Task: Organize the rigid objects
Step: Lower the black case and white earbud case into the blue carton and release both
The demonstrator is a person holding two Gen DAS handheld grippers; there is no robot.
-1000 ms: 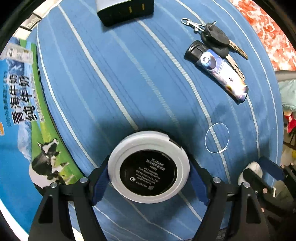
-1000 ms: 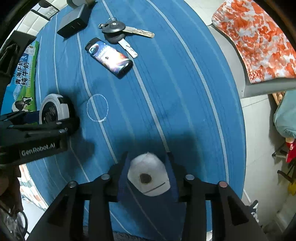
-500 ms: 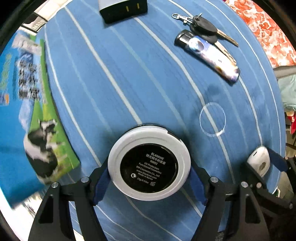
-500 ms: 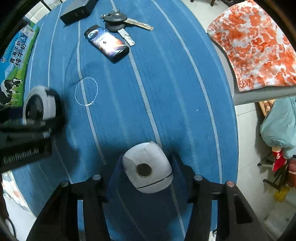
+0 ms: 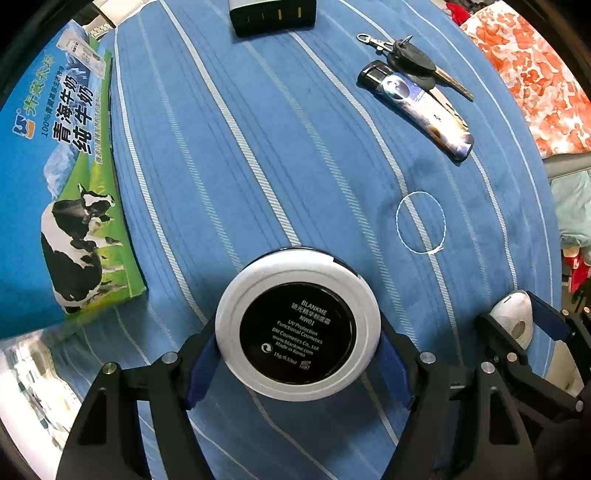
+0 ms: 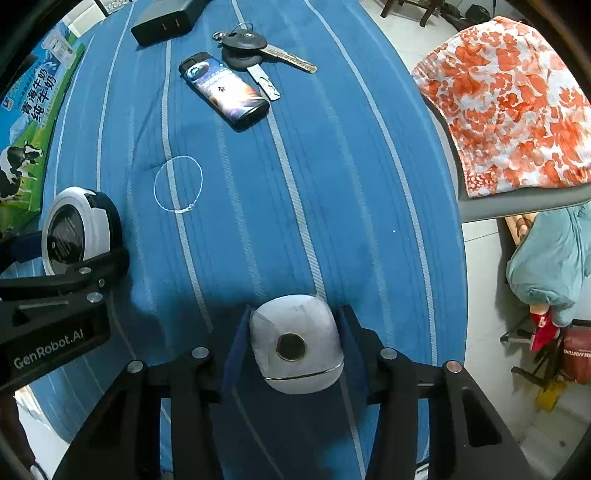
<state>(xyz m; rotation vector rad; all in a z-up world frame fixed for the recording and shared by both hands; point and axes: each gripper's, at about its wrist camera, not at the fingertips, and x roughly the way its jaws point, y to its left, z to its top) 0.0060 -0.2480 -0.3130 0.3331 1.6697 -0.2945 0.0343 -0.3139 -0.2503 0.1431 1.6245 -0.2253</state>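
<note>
A: Left gripper (image 5: 297, 363) clamped on the round compact (image 5: 297, 329), label side up. Right gripper (image 6: 293, 352) clenched on the white rounded case (image 6: 296, 341). Both carried above the blue striped surface (image 6: 332, 192).

B: Risks?

A: Compact's pinched at its rim only, so a tilt could slip it out. Further ahead: chalk circle (image 6: 178, 183), then lighter (image 6: 223, 89) touching the keys (image 6: 255, 50), charger (image 5: 272, 14) at the far edge. Setting down too near could knock that cluster.
</note>
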